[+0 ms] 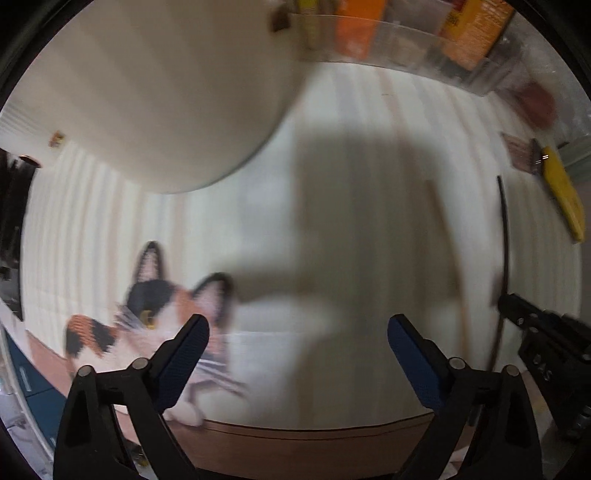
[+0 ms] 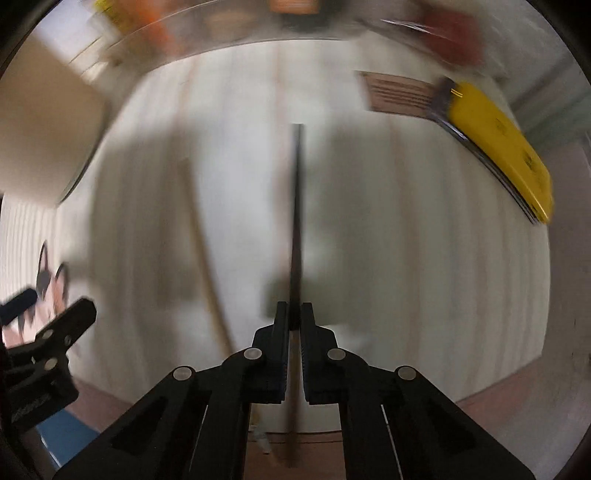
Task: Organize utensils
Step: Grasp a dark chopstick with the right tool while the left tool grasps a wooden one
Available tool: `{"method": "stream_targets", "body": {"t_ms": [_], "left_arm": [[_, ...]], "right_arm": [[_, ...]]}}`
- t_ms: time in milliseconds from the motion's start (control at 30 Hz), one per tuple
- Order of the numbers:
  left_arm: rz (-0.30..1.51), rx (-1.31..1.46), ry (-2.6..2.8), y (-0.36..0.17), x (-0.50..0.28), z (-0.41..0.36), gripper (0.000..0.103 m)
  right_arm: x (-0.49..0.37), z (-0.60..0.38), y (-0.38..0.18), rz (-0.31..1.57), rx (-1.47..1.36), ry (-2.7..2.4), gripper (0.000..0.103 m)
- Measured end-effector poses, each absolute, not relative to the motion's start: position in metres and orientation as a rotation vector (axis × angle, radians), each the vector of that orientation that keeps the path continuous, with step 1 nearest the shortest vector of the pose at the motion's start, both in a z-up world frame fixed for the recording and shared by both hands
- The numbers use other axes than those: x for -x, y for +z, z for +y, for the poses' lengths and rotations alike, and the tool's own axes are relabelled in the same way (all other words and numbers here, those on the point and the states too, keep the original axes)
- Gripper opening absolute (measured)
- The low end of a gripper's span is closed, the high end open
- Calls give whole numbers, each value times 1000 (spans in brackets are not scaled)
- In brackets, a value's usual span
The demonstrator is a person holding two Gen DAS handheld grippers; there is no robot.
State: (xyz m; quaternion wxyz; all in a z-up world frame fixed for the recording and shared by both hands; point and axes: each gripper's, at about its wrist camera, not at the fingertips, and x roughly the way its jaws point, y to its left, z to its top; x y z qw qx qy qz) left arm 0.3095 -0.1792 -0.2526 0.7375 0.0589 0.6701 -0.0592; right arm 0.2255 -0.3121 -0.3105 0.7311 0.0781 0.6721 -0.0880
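**Black chopstick pinched in my right tool, left tool empty**

Black and thin, the dark chopstick [image 2: 296,221] runs straight up toward 12 o'clock from my right gripper [image 2: 294,314], whose fingers are clamped tight against it on both sides. Its lower end passes back between the fingers toward 6 o'clock. In the left wrist view the same stick shows at 3 o'clock as a dark curved line above the right tool's black tip.

My left gripper [image 1: 298,328] is spread wide, its blue pads [image 1: 184,362] well apart with nothing between them.

A pale wooden chopstick [image 2: 207,258] lies on the striped cream mat [image 2: 406,258], just beside the dark one at 9 o'clock from it; both views are blurred, so I cannot tell whether they touch. A cat picture [image 1: 155,317] sits on the mat at 8 o'clock in the left view, partly behind my left pad. A big white rounded object [image 1: 166,103] fills 11 o'clock. A yellow-handled brush [image 2: 495,144] lies at 2 o'clock in the right view, and a clear tray of orange packets [image 1: 369,33] lines 12 o'clock.
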Motion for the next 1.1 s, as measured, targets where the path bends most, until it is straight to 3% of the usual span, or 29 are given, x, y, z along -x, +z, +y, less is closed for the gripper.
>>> {"method": "stream_targets", "body": {"t_ms": [133,200,367,433,567,633,733,1100], "left_arm": [[1506,-75,-206,-255,-312,-216,90],[1518,-69,-237,-257,-312,-236,81],[1531,-106,-287,-266,-311,-283,76],[1527,-144,-286,-271,-309,-297,58],[1476,-240,-278,-271,-305,-313,39],[1457,-263,-299,-269,-306,-315,9],[1448,-285,-308,-267,-306,-308,4],[1434,-307,-181,-268,-298,-200,4]], "right_arm": [[-211,-351,-306,1474,-240,-281,6],[-203,-368,-304,1478,-259,-312,6],[-182,-399,-299,1475,-315,-384,6],[-175,-407,-296,1471,-335,-399,6],[-167,-416,-294,1461,-361,-413,6],[-166,-420,-291,1460,-359,-418,6],[-169,-421,-286,1459,-358,-422,6],[-185,-352,-290,1484,-376,-232,6]]}}
